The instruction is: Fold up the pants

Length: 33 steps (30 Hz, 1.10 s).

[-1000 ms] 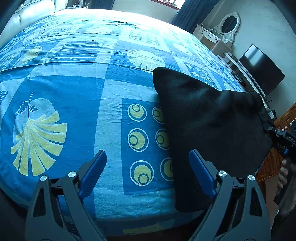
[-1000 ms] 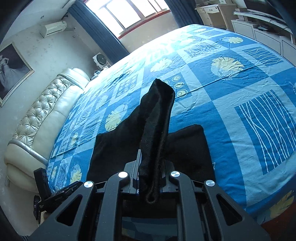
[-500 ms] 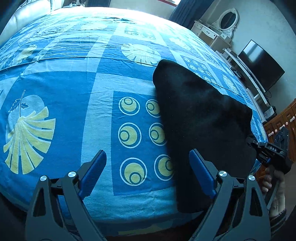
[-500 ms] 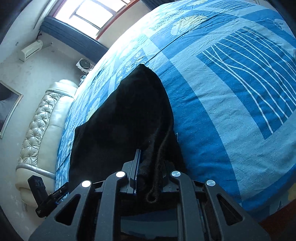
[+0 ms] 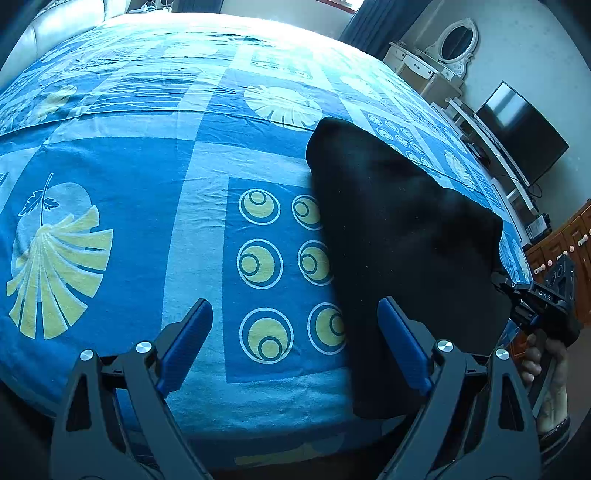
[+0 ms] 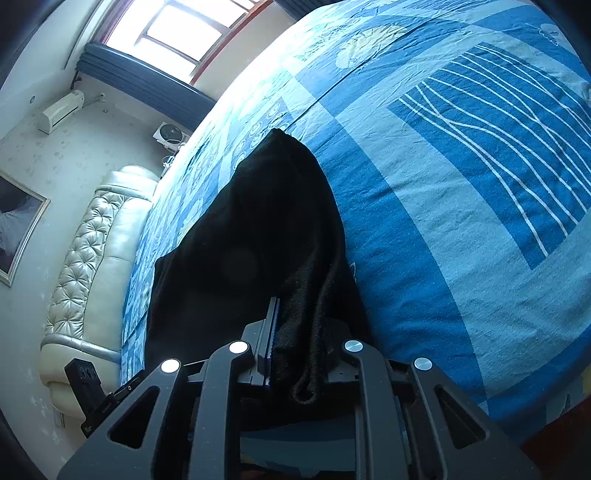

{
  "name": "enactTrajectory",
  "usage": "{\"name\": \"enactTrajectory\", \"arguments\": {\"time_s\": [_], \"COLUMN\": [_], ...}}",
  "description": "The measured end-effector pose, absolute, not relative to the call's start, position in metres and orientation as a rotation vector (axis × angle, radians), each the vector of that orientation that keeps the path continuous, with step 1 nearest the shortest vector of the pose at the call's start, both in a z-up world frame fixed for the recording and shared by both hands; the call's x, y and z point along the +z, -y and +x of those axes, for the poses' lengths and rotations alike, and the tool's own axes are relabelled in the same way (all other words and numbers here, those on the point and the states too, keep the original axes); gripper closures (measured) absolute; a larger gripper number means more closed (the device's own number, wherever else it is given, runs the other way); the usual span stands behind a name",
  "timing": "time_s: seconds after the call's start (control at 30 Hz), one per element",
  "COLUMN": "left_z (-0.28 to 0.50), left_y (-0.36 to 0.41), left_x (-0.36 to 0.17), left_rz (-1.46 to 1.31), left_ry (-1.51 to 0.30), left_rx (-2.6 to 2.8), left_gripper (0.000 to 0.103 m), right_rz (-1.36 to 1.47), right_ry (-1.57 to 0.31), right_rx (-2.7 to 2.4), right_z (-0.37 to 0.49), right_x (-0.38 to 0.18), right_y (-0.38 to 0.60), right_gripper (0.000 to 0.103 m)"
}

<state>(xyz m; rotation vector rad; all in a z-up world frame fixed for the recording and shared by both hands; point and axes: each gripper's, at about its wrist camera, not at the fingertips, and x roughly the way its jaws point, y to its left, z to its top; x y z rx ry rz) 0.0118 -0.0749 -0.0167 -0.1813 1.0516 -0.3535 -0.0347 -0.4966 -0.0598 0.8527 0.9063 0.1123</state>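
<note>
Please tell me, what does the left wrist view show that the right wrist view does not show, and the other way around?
Only the left wrist view shows the open left gripper with blue pads, holding nothing, plus a television and a dressing table with an oval mirror.

Only the right wrist view shows the window, the air conditioner, the padded headboard, and the right gripper shut on the pants' edge.

Both show the black pants and the blue patterned bedsheet.
</note>
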Motion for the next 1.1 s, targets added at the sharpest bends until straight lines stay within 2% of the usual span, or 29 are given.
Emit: {"name": "enactTrajectory", "arguments": {"time_s": [0.27,0.33,0.37,0.4,0.67,0.83,1.1], "left_z": [0.01,0.01,0.011,0.012,0.023,0.025,0.036], "left_y": [0.072,0.071,0.069,0.066,0.055,0.073,0.105], "left_x": [-0.012,-0.01,-0.008,-0.007,-0.041,-0.054,-0.06], "left_rz": [-0.181,-0.182,-0.192,-0.214,-0.572,-0.602,-0.628], "left_ry": [-1.054,-1.052,-1.052,-1.056,-1.24,-1.265,-1.287], "left_rx": [-0.372,-0.384,-0.398,-0.42,-0.656,-0.725,-0.791], "left_gripper": [0.012,0.012,0.012,0.012,0.012,0.012,0.012], "right_rz": [0.847,0.809,0.78,0.762,0.883,0.904,0.976], "right_ry": [-0.907,-0.895,-0.887,-0.874,-0.921,-0.952,-0.926], "right_rx": [0.122,0.086,0.052,0.034,0.177,0.219,0.247], "right_z": [-0.039,-0.043,-0.046,-0.048,-0.044,-0.04,-0.045], "right_x": [-0.051,-0.041,-0.036,-0.032,-0.056,-0.071,-0.081], "right_y": [0.506,0.509,0.511,0.515,0.513,0.505,0.515], "right_gripper": [0.075,0.067,0.053,0.046,0.04,0.036,0.034]}}
